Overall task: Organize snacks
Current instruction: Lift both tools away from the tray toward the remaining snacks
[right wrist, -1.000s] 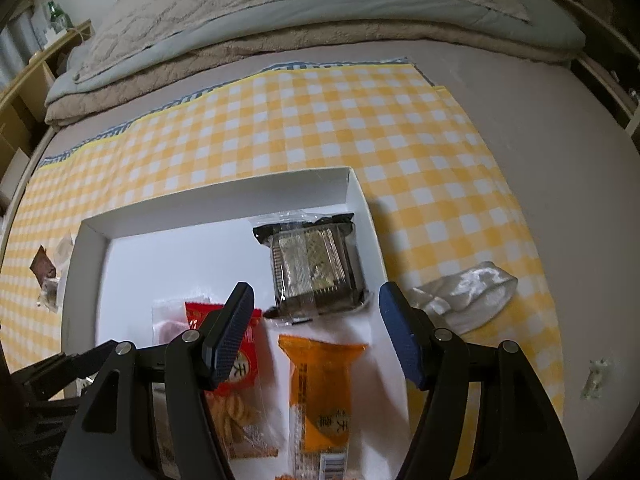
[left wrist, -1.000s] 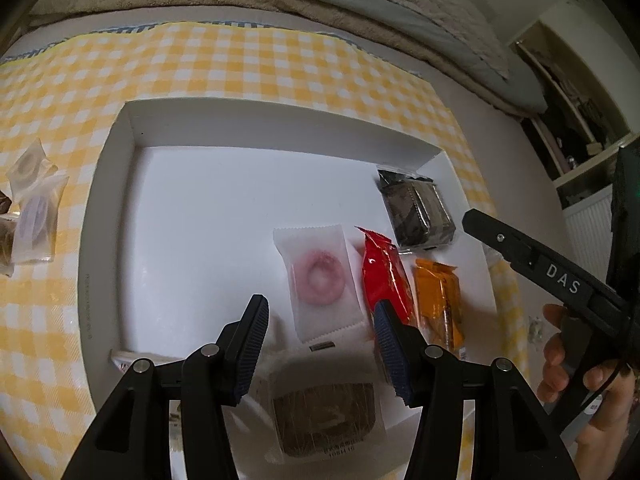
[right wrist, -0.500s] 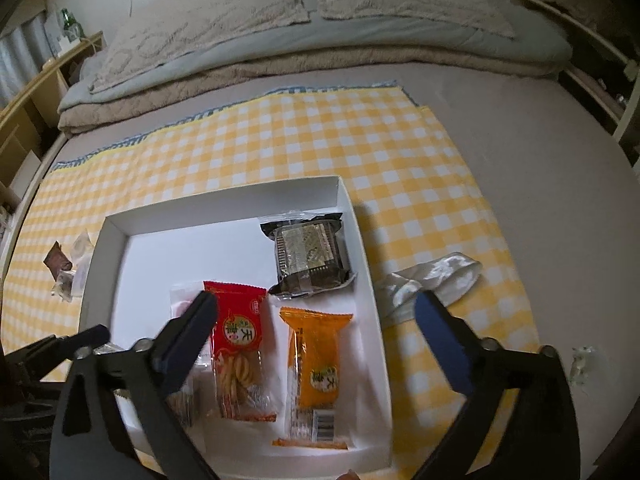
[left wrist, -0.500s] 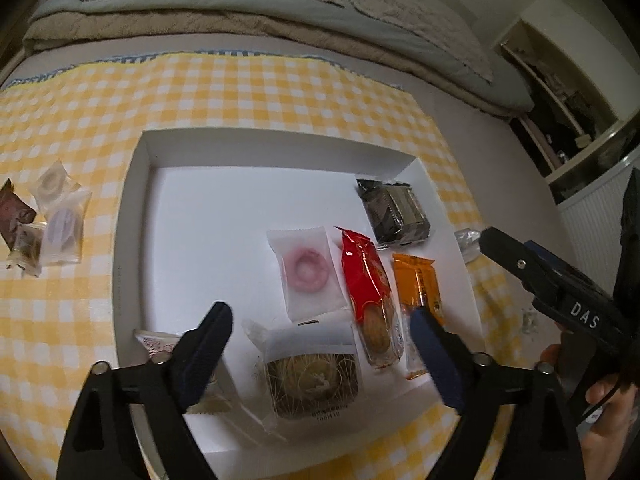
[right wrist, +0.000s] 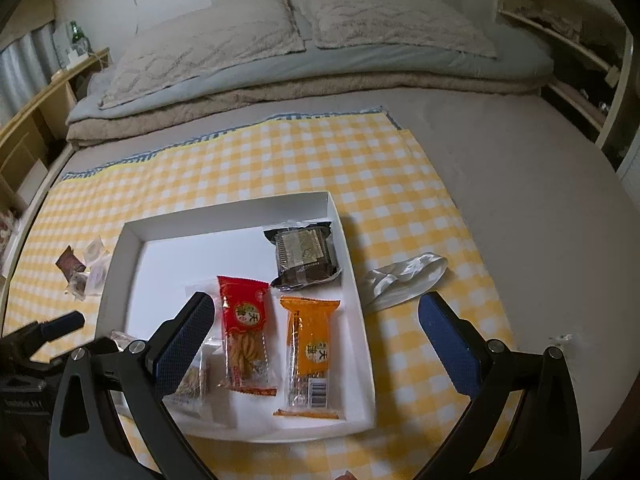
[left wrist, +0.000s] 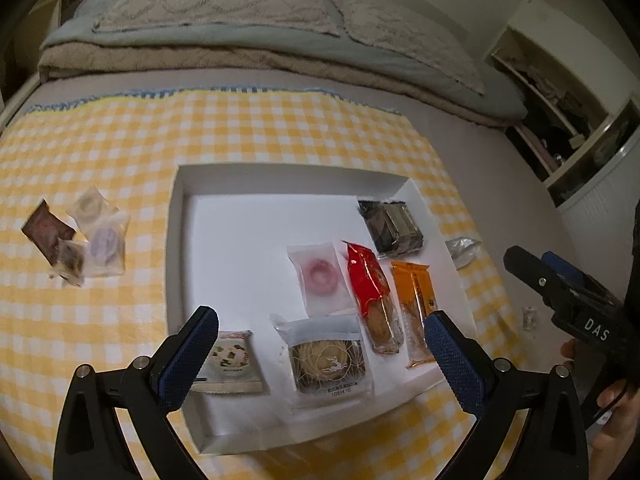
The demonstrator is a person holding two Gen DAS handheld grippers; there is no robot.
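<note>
A white tray (left wrist: pixel 176 264) lies on a yellow checked cloth and holds several snacks: a dark square pack (left wrist: pixel 390 228), a pink ring pack (left wrist: pixel 318 276), a red pack (left wrist: pixel 370 288), an orange pack (left wrist: pixel 416 304), a brown cake pack (left wrist: pixel 328 360) and a small cookie pack (left wrist: pixel 230 360). My left gripper (left wrist: pixel 320 356) is open and empty above the tray's near edge. My right gripper (right wrist: pixel 316 340) is open and empty above the red pack (right wrist: pixel 244 320) and orange pack (right wrist: pixel 310 340). The tray (right wrist: pixel 360 304) and dark pack (right wrist: pixel 304 250) also show there.
Several small wrapped snacks (left wrist: pixel 76 240) lie on the cloth left of the tray. A crumpled silver wrapper (right wrist: pixel 404 276) lies right of the tray. Folded bedding and pillows (right wrist: pixel 280 56) lie behind the cloth. Shelves stand at the far right (left wrist: pixel 560 120).
Both grippers have opened wider and pulled back and up from the tray. More of the tray and cloth shows now, including the cookie pack at the near left.
</note>
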